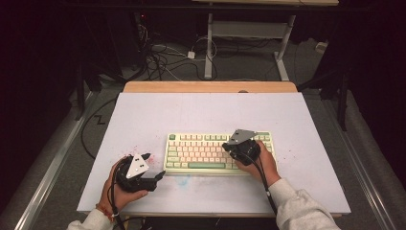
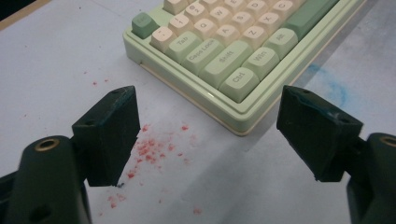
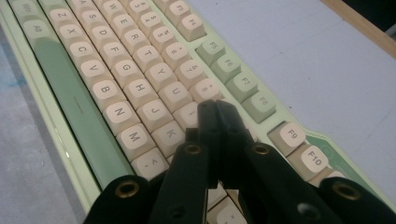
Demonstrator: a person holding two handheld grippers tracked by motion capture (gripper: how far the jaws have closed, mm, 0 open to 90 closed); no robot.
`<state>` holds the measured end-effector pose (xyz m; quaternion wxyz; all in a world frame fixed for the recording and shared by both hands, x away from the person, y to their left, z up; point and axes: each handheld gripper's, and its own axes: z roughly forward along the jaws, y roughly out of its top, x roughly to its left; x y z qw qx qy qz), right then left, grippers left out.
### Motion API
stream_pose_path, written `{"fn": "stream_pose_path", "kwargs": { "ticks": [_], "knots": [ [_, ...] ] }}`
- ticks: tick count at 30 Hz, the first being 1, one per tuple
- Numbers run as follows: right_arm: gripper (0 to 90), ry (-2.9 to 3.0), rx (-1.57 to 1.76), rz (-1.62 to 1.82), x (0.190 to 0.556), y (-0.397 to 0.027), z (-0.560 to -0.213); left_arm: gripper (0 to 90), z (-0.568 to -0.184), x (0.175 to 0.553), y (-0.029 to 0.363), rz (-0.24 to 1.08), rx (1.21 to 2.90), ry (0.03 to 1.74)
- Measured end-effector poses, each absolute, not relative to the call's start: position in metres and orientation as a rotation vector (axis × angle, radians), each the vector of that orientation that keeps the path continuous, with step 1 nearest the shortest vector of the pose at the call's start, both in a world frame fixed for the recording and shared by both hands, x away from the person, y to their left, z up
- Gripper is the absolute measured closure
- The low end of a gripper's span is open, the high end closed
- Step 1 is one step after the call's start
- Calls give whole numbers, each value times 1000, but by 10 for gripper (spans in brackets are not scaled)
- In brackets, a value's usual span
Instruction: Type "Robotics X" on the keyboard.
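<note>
My worktop (image 1: 143,115) is lying pale and flat in front of me, with a wooden edge (image 1: 210,86) showing along its far side. A green and cream keyboard (image 1: 201,153) is sitting directly on it, near my side. Red specks (image 2: 154,149) and a faint blue smear (image 2: 334,86) are staining the surface beside the keyboard's corner.

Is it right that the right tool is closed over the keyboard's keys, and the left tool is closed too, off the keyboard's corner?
Not quite. The right tool is indeed closed over the keys of the keyboard, but the left tool is open: the left gripper view shows its jaws standing wide apart with nothing between them, just off the keyboard's corner by the Ctrl key.
</note>
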<state>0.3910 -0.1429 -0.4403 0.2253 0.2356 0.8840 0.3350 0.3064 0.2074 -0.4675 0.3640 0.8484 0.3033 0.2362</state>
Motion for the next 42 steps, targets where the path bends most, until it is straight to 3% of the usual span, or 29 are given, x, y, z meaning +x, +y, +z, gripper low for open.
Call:
{"fn": "stream_pose_path", "kwargs": {
  "ticks": [17,29,36,42],
  "knots": [
    [900,2471,656,826,398,-133,-449,204,-470,307,203,592,2219,759],
    [894,2364,704,1060,385,-154,-430,207,-471,308,201,597,2229,768],
    [818,2306,706,1150,375,-164,-420,209,-471,309,199,590,2236,769],
    [667,2285,679,1196,366,-168,-415,209,-471,309,200,591,2231,771]
  ]
}}
